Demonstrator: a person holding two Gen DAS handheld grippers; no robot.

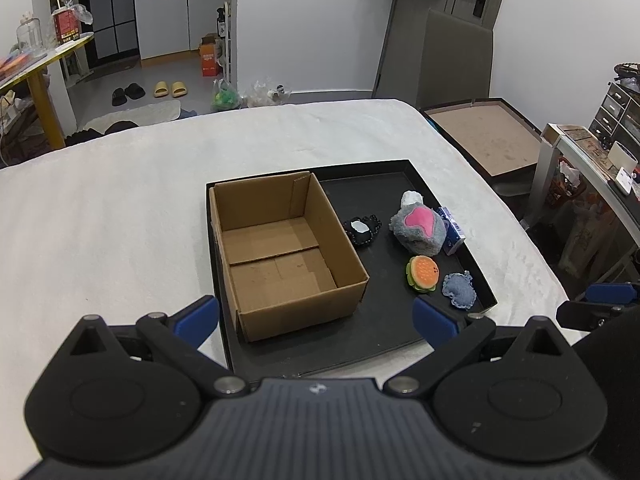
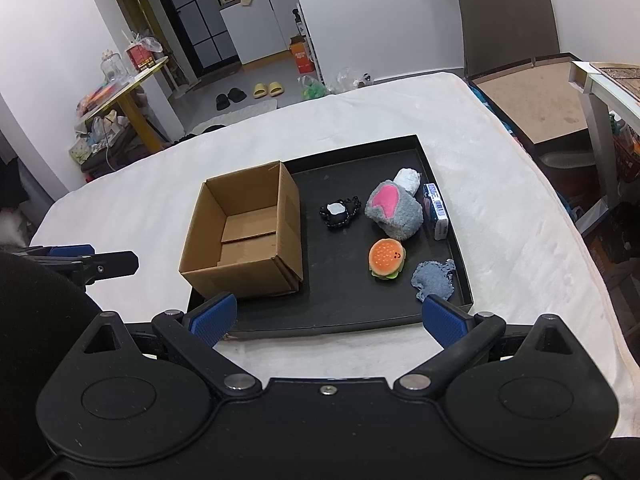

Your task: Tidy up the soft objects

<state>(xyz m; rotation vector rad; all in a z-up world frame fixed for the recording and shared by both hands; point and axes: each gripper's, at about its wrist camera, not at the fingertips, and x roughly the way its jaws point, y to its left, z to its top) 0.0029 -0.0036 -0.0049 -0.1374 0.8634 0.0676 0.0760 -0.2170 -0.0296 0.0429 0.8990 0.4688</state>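
1. One black tray point(image 2: 464, 276) sits on the white cloth-covered table point(image 2: 500, 184). One cardboard box point(image 2: 256, 200) stands open-topped in the tray's left half, nothing inside it.
2. Soft items counted on the tray's right half: five. One grey plush with a pink patch point(image 2: 394, 210) at about 1 o'clock from tray centre; one white wad point(image 2: 408, 179) touching its far side; one black-and-white plush point(image 2: 340, 213) at 12 o'clock, between box and grey plush; one burger plush point(image 2: 386, 258) at 3 o'clock; one blue denim piece point(image 2: 434, 280) at 4 o'clock, near the tray's right wall.
3. One small blue-and-white carton point(image 2: 437, 212) lies along the right wall, just beside the grey plush.
4. My right gripper point(image 2: 326, 316): two blue pads spread wide, nothing between them, hovering over the tray's near edge, clear of every item.
5. My left gripper point(image 1: 316, 320): also spread wide and holding nothing, above the near side of the box point(image 1: 280, 256), the denim piece point(image 1: 459, 289) just past its right pad.
6. Each wrist view catches the other gripper at its edge, at 3 and 9 o'clock.
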